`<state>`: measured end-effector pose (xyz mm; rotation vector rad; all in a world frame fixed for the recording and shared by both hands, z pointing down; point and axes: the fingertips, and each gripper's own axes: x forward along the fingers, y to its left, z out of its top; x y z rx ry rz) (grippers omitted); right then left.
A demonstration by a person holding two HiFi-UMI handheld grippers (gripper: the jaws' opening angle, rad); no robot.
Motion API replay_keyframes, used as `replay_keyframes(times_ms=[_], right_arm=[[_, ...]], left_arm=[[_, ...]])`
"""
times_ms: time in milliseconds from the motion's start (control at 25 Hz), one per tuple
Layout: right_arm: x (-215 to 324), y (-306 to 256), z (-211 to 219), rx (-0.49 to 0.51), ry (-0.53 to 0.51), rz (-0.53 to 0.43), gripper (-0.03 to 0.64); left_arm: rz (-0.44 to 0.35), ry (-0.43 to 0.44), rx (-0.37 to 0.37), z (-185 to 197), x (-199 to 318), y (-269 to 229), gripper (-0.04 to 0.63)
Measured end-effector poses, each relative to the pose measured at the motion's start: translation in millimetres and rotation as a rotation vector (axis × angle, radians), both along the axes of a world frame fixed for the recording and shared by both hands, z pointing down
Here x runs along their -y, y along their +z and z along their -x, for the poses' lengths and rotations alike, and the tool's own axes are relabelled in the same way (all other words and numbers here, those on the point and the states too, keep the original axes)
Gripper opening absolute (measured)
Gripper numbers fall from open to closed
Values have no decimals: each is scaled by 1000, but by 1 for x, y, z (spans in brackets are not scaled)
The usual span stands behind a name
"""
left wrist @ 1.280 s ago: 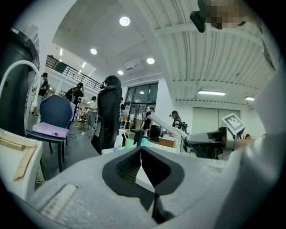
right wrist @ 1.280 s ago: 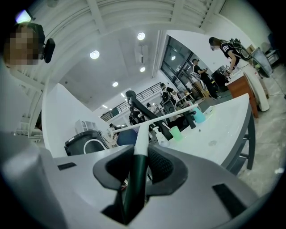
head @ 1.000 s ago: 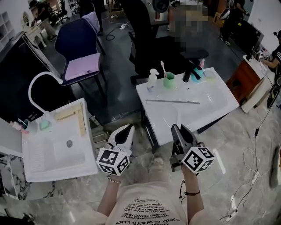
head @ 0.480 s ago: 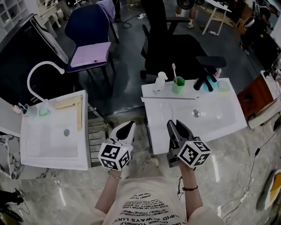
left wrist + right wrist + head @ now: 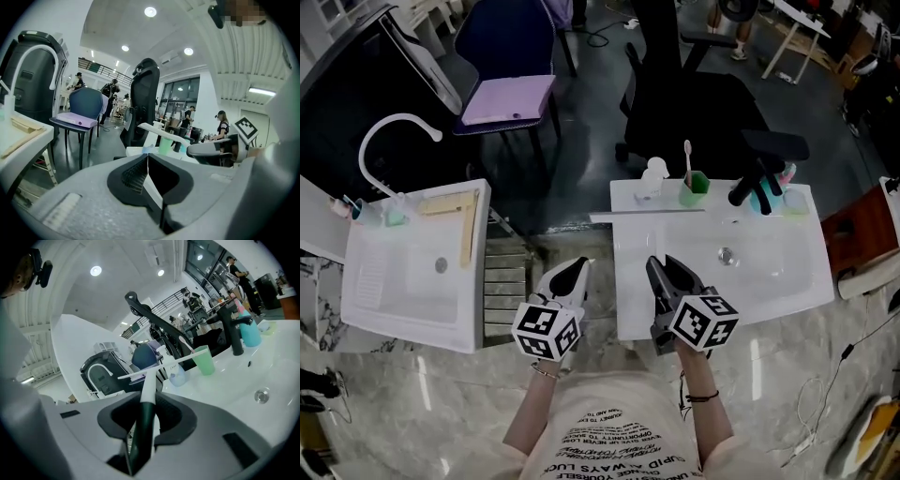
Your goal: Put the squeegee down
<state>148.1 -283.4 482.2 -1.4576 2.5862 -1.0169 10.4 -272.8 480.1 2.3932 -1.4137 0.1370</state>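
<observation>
The squeegee's dark handle is clamped between the jaws of my right gripper [image 5: 146,404], and its white neck runs up to the long thin blade [image 5: 161,367]. In the head view that blade [image 5: 649,214] lies crosswise over the back left of the white right-hand sink [image 5: 778,281], just in front of the soap bottle [image 5: 653,178], with one end past the sink's left edge. My right gripper [image 5: 660,269] hovers over the sink's front left part. My left gripper [image 5: 573,271] hangs beside it over the gap between the two sinks, jaws together and holding nothing [image 5: 147,161].
Along the right sink's back stand a green cup with a toothbrush [image 5: 693,192], a black faucet [image 5: 752,186] and a teal bottle [image 5: 765,200]. A second white sink [image 5: 384,291] with a curved faucet and wooden boards [image 5: 465,230] is at the left. Chairs [image 5: 508,98] stand behind.
Both grippers have sunk and shifted left over the right sink's front. The squeegee blade has gone from over the basin's middle to its back left edge.
</observation>
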Motion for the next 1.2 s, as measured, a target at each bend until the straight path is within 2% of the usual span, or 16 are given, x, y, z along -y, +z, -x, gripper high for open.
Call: replay_keyframes(times_ms=[640,1200], right_arm=[[23,61,10,-79,-102,142,97],[23,86,12,-130,-111,206,97]], left_arm=[[93,-98,-20,-7,21,41,23],[181,-93,-14,-14,22,69,23]])
